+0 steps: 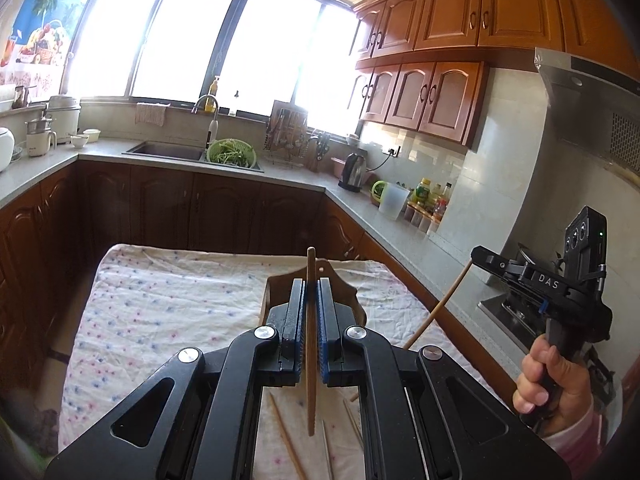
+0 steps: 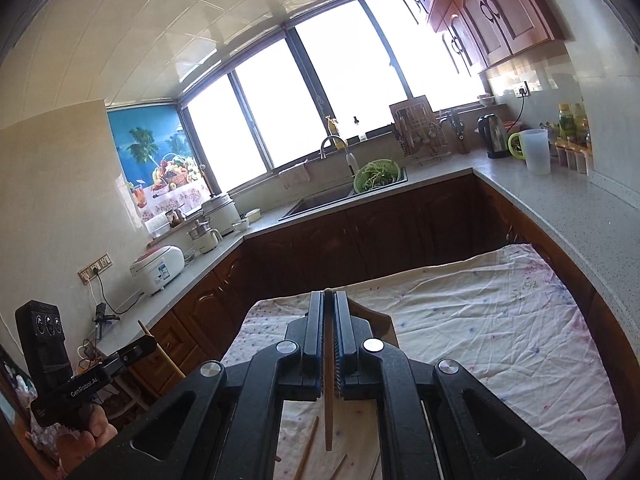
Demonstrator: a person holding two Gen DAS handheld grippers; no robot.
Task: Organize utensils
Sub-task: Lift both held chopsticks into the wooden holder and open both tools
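My left gripper [image 1: 311, 280] is shut on a wooden chopstick [image 1: 311, 380] that stands nearly upright between its blue pads, lifted above the cloth. Behind its fingers is a brown wooden holder [image 1: 348, 286]. My right gripper [image 2: 329, 294] is shut on another chopstick [image 2: 328, 412], also lifted, with the same holder [image 2: 382, 320] just beyond its fingers. Each gripper shows in the other's view: the right gripper [image 1: 480, 256] with its slanted chopstick [image 1: 432, 316], the left gripper [image 2: 149, 343] at the lower left. Several loose chopsticks [image 1: 286, 436] [image 2: 309, 450] lie on the cloth below.
A floral cloth [image 1: 172, 304] [image 2: 500, 340] covers the table. Dark cabinets and a grey counter [image 1: 292, 178] wrap around it, with a sink [image 1: 168, 150], a green colander [image 1: 231, 153], a kettle [image 1: 354, 171], a plastic jug [image 1: 393, 200] and bottles. A range hood [image 1: 592, 108] hangs at the right.
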